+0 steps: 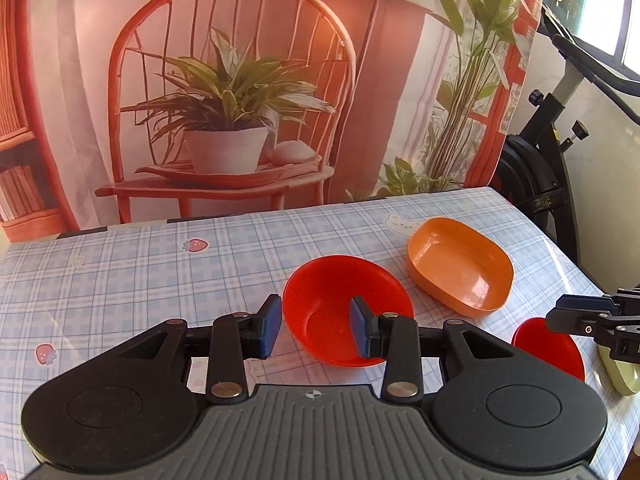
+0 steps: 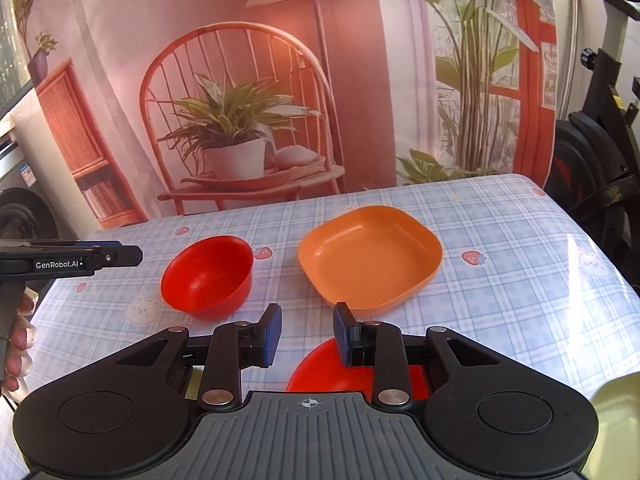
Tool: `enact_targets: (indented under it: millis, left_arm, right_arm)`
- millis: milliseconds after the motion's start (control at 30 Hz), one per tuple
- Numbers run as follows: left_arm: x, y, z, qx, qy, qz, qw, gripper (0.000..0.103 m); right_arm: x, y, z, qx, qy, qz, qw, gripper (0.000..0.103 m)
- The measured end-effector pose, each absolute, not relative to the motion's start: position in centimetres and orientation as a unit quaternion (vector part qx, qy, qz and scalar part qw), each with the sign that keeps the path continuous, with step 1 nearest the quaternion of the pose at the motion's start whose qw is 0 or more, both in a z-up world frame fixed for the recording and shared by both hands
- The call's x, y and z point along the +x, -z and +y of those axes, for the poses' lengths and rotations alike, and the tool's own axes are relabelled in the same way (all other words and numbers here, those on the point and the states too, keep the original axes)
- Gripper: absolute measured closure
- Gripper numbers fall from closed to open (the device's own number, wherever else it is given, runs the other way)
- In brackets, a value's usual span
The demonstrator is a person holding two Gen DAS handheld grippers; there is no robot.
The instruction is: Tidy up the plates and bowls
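A red bowl (image 1: 344,312) stands on the checked tablecloth. My left gripper (image 1: 316,330) is open, its jaws astride the bowl's near-left rim. The bowl also shows in the right wrist view (image 2: 208,276), with the left gripper's tip (image 2: 116,257) beside it. An orange square plate (image 1: 460,266) (image 2: 370,254) lies to its right. My right gripper (image 2: 307,334) is open and empty above a second red dish (image 2: 324,368) (image 1: 548,350). A pale green dish (image 2: 616,412) (image 1: 622,368) sits at the near right, mostly hidden.
The table (image 1: 120,272) ends at a printed backdrop (image 1: 224,92) at the back. An exercise bike (image 1: 548,168) stands past the right edge. My right gripper's tip (image 1: 592,320) shows at the left wrist view's right edge.
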State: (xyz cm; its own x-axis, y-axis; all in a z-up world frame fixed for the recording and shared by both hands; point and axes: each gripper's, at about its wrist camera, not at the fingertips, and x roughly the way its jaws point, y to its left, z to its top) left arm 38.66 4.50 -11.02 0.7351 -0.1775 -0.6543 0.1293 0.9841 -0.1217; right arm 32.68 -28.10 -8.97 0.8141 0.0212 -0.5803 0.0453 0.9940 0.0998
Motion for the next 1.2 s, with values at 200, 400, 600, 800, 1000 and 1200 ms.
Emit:
enact_targets:
  millis: [200, 400, 600, 800, 1000, 1200]
  left_arm:
    - [40.8, 13.0, 5.5, -0.042, 0.074, 0.368, 0.926, 0.064]
    - [42.0, 15.6, 6.7, -0.069, 0.058, 0.388, 0.917, 0.064]
    - [42.8, 17.3, 7.2, -0.09, 0.065, 0.393, 0.913, 0.065]
    - [42.7, 18.2, 6.9, -0.093, 0.074, 0.398, 0.91, 0.068]
    - [42.5, 18.7, 7.2, -0.109, 0.075, 0.398, 0.908, 0.081]
    - [42.1, 18.4, 6.8, -0.104, 0.079, 0.397, 0.909, 0.087]
  right_arm:
    - [36.8, 9.0, -25.6, 0.048, -0.03, 0.309, 0.949, 0.076]
    - [40.5, 10.6, -24.9, 0.05, -0.037, 0.324, 0.944, 0.076]
    - [43.4, 12.6, -24.4, 0.032, -0.032, 0.352, 0.935, 0.076]
    - [45.2, 14.1, -24.2, 0.039, -0.032, 0.367, 0.929, 0.076]
    - [46.0, 15.1, -23.8, 0.054, -0.04, 0.385, 0.921, 0.078]
    - [45.8, 15.4, -23.7, 0.068, -0.046, 0.386, 0.919, 0.09]
